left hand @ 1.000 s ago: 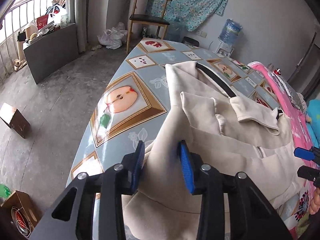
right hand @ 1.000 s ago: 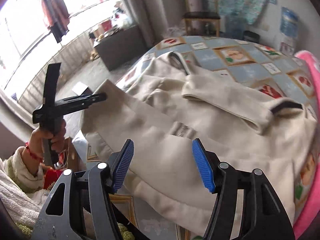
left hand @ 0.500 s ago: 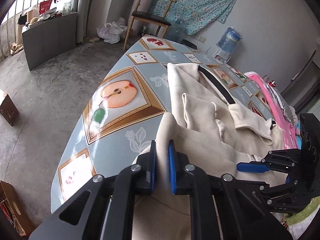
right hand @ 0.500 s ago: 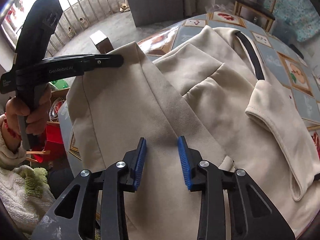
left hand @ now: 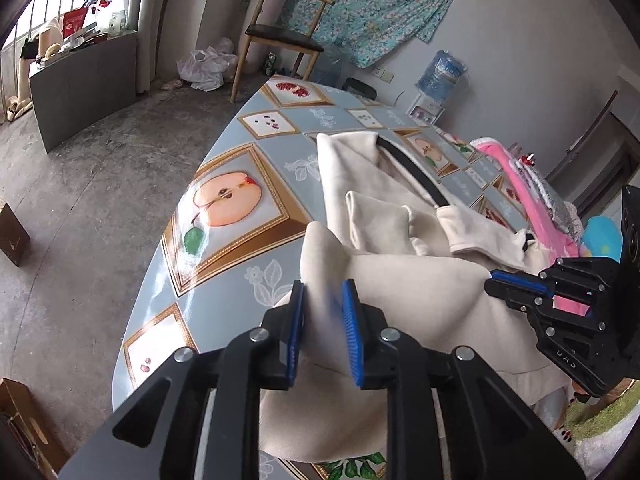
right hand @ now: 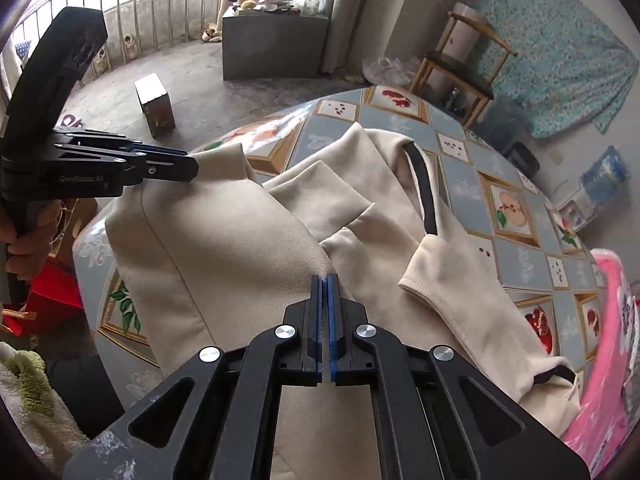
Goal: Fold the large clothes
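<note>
the cream jacket lies across the fruit-print table, collar end with its black trim pointing away from you toward the wooden chair, hem end toward you and draping over the near table edge. its long axis runs from you out along the table, so the fold you are set up for looks like a hem-to-collar one, carried away from you along that line.

your two grips sit side by side across that axis, at the near end. your left gripper has a raised corner of the hem between its blue pads; the jaws have just eased apart a little after closing, yet the cloth stands peaked between them and looks pinched. in the right wrist view that same corner hangs lifted off the table. your right gripper has just been closing and is now clenched on a ridge of the fabric near the middle seam, low against the table.

the left hand is the higher one; level the right with it before you carry the hem forward, or the fold will likely skew.
</note>
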Demonstrator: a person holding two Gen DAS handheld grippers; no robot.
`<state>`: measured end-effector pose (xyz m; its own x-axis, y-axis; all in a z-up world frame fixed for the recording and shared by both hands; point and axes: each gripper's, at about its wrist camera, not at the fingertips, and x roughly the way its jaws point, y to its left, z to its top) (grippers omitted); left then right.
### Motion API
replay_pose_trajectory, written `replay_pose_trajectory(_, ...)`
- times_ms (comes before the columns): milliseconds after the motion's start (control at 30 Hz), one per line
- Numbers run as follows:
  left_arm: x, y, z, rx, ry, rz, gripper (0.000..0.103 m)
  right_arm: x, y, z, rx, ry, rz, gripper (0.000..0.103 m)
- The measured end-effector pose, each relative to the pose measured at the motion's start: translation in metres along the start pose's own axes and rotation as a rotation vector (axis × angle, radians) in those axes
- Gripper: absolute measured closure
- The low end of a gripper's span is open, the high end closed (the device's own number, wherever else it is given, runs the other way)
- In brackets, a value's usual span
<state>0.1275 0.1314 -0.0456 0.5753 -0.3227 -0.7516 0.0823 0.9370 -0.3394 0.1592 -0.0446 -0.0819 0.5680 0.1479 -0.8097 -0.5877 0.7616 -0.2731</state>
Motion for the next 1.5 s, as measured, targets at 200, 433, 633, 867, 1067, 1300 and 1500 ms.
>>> replay_pose_trajectory(200,0.015,-0.009,-0.004,0.068,0.024,0.1,0.084,0.028,-0.004,-0.018,0.049,0.041,0.017,0.099)
replay_pose_trajectory(433,0.022,-0.016,-0.006,0.133,0.011,0.206,0.093,-0.039,-0.082,-0.048,0.248,-0.027,0.079,0.068)
replay_pose_trajectory(633,0.023,-0.016,-0.005,0.155,0.016,0.239,0.093,-0.055,-0.107,-0.097,0.21,0.073,0.116,0.048)
replay_pose_trajectory(867,0.026,-0.013,-0.002,0.129,0.031,0.254,0.093,-0.013,-0.098,-0.118,0.126,0.189,0.182,0.047)
replay_pose_trajectory(1067,0.027,-0.015,-0.002,0.125,0.029,0.279,0.093,-0.012,-0.09,-0.123,0.135,0.195,0.211,0.067)
replay_pose_trajectory(1300,0.022,-0.02,-0.001,0.147,0.006,0.302,0.093,-0.051,-0.095,-0.116,0.214,0.082,0.148,0.093)
replay_pose_trajectory(1500,0.021,-0.021,0.001,0.167,-0.002,0.333,0.093,-0.021,-0.096,-0.127,0.358,0.089,0.055,0.081)
